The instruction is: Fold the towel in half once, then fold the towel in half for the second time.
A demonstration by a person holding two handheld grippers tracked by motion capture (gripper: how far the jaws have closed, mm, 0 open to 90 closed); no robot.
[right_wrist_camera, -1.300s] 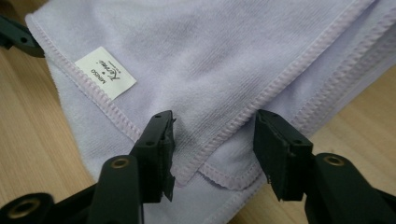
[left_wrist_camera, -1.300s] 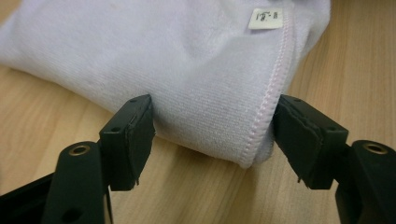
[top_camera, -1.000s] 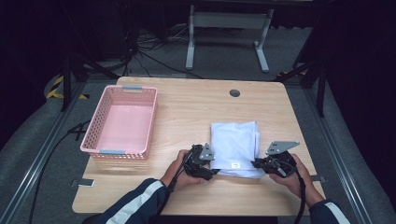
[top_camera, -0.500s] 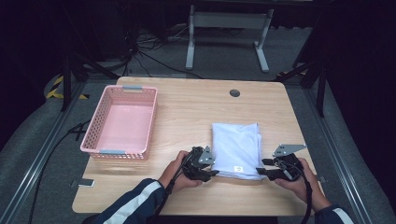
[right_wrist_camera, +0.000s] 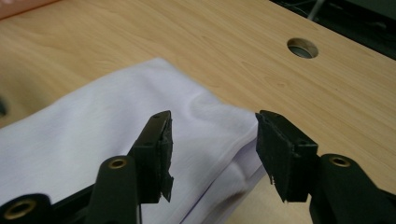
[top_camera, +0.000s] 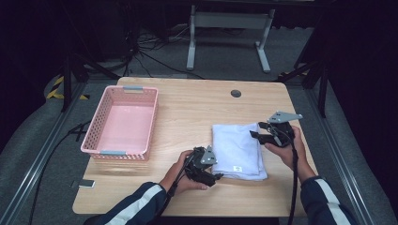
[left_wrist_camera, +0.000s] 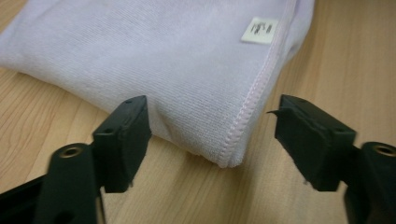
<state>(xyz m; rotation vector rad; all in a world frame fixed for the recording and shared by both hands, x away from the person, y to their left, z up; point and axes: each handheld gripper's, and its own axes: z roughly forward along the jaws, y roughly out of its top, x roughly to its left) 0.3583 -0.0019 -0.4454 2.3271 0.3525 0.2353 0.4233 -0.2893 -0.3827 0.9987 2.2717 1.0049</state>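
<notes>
Right claw [right_wrist_camera: 212, 156], jaws apart, over folded white cloth's [right_wrist_camera: 93, 135] far corner, seemingly untouching.

A light wooden table [top_camera: 187, 112] fills the middle of the high view. On its left part sits a pink plastic lattice basket [top_camera: 121, 123]. On its lower right part lies a folded white cloth [top_camera: 237, 150], well apart from the basket. The left gripper [top_camera: 212, 174] sits at the cloth's lower left corner, the right gripper [top_camera: 256, 135] at its upper right corner. A round cable hole [top_camera: 236, 93] lies above the cloth, near the table's upper edge. A grey metal stand [top_camera: 229, 33] occupies the floor beyond, top centre.
</notes>
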